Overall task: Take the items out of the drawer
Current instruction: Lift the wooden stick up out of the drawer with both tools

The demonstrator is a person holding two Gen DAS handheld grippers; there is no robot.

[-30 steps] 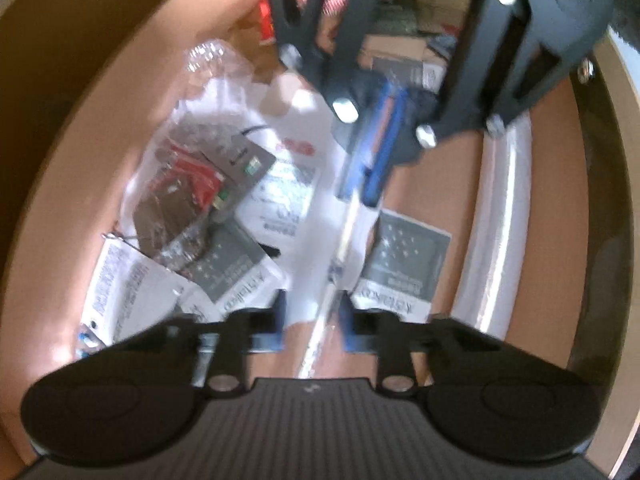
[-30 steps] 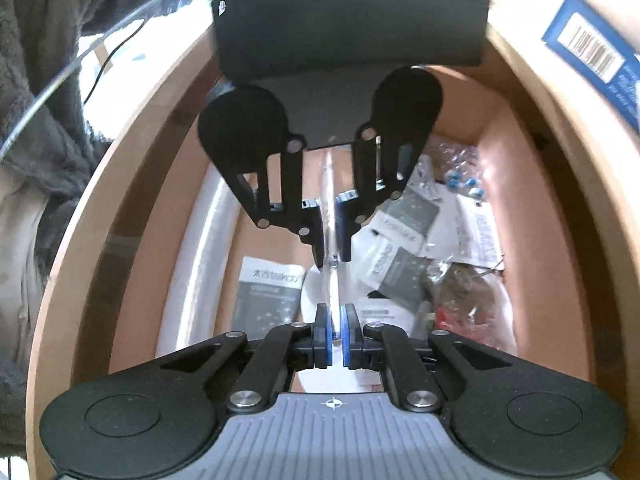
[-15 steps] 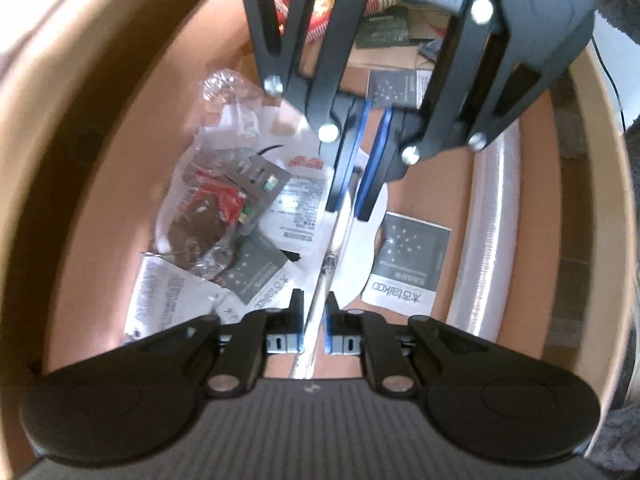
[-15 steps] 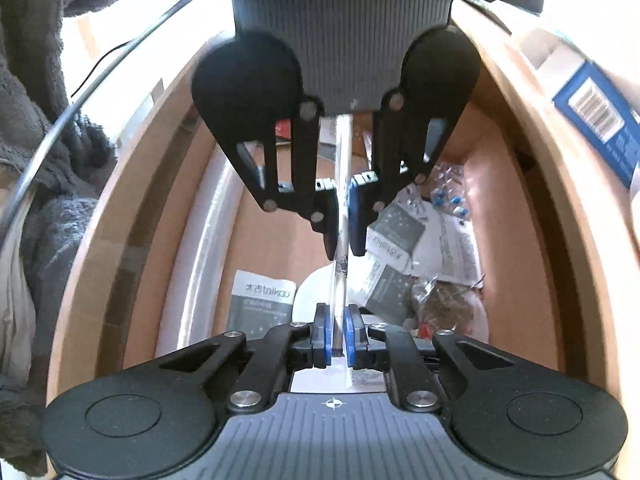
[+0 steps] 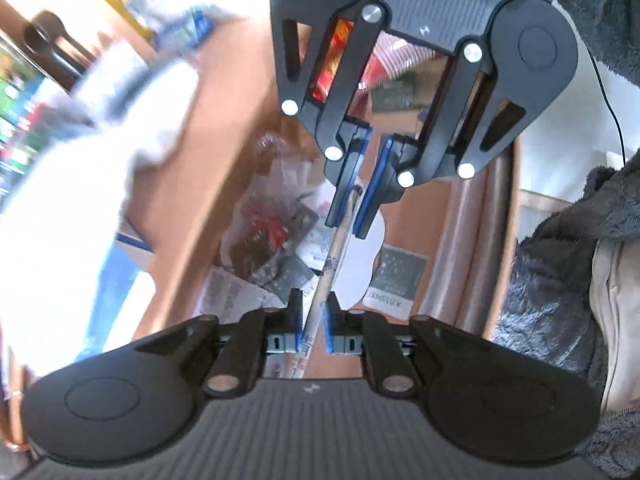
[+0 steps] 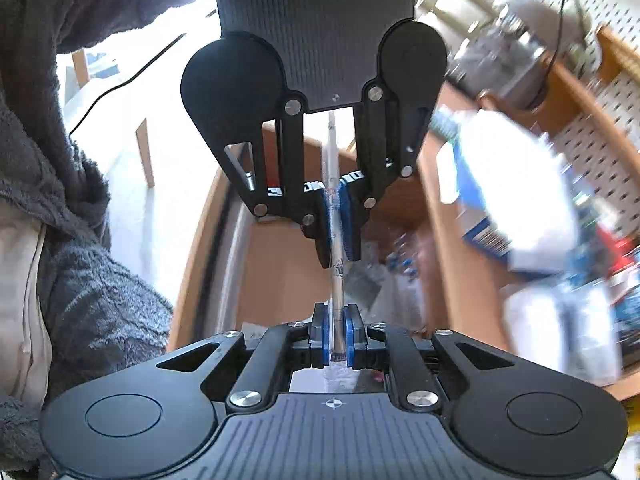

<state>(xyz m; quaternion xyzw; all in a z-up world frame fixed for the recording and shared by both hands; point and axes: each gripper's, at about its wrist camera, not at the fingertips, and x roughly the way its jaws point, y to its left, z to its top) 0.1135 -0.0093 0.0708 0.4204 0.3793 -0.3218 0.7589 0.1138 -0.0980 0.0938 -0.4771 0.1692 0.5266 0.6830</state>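
Observation:
A long thin stick in a clear printed wrapper (image 5: pixel 330 264) hangs above the open wooden drawer (image 5: pixel 200 184). Each gripper has one end of it. In the left wrist view my left gripper (image 5: pixel 312 328) is shut on the near end, and my right gripper (image 5: pixel 356 196) faces it, shut on the far end. The right wrist view shows the same stick (image 6: pixel 338 280) running from my right gripper (image 6: pixel 338 338) up through my left gripper (image 6: pixel 336 236). The drawer (image 6: pixel 280 264) lies well below both.
In the drawer lie a clear plastic tube (image 5: pixel 460 248) along its right side, a dark booklet (image 5: pixel 394 276), crinkled bags with red and dark parts (image 5: pixel 268 236) and white papers. A fuzzy grey sleeve (image 5: pixel 560 280) is at the right. Blurred boxes (image 6: pixel 512 200) and a pegboard (image 6: pixel 600 140) are beside the drawer.
Both grippers have risen together with the stick held between them. The drawer's contents now look smaller and farther below, and the drawer's surroundings have come into view.

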